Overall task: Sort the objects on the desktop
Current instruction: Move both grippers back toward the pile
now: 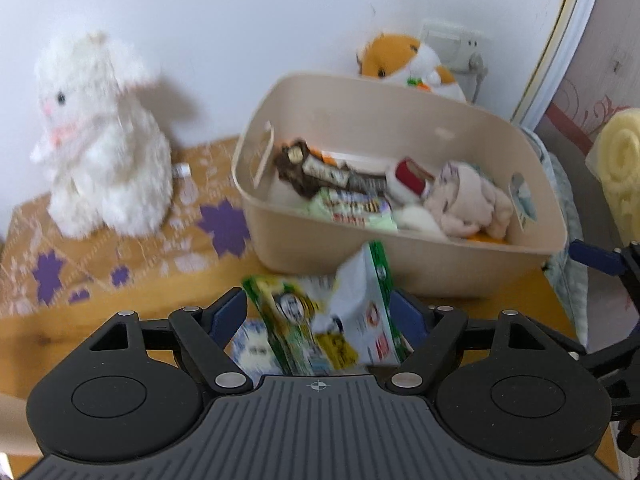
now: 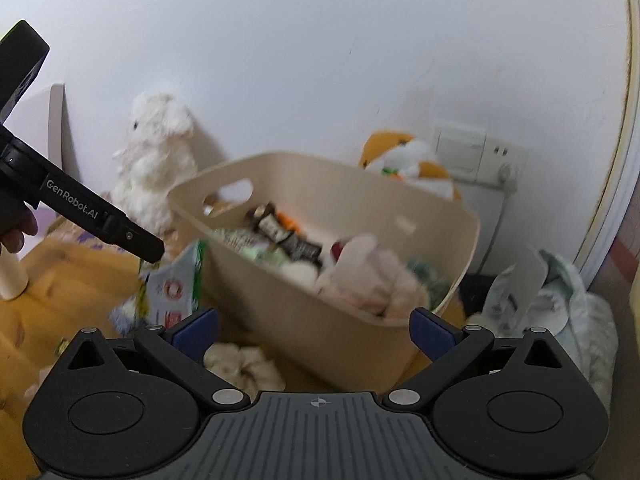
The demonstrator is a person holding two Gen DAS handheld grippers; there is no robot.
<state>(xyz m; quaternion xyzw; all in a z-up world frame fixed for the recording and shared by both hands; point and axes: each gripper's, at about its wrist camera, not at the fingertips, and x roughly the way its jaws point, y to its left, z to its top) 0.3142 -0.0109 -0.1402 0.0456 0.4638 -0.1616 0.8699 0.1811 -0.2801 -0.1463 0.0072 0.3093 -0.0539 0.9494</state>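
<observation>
The biggest thing on the desk was the beige bin (image 1: 400, 256), sitting back near the white wall and already pretty full: brown snack bars (image 1: 320, 172), a green wrapper (image 1: 352, 210), something red and white (image 1: 408, 176) and a pinkish plush (image 1: 472, 200) all piled in there. Left of it a white bunny plush (image 1: 100, 136) stood upright on the orange patterned cloth (image 1: 120, 256), and an orange-and-white hamster plush (image 1: 404, 60) peeked over the bin's back rim. Right in front of the bin's near wall was a green-and-white snack packet (image 1: 344, 320), tilted and blurry, sitting between the left gripper (image 1: 320, 312) pads, which were spread wide and didn't look to be pressing on it. The right gripper (image 2: 314, 328) was spread wide too, nothing held, with the bin's near corner straight ahead of it and a cream scrunchie (image 2: 240, 364) lying on the desk just by its left finger.
</observation>
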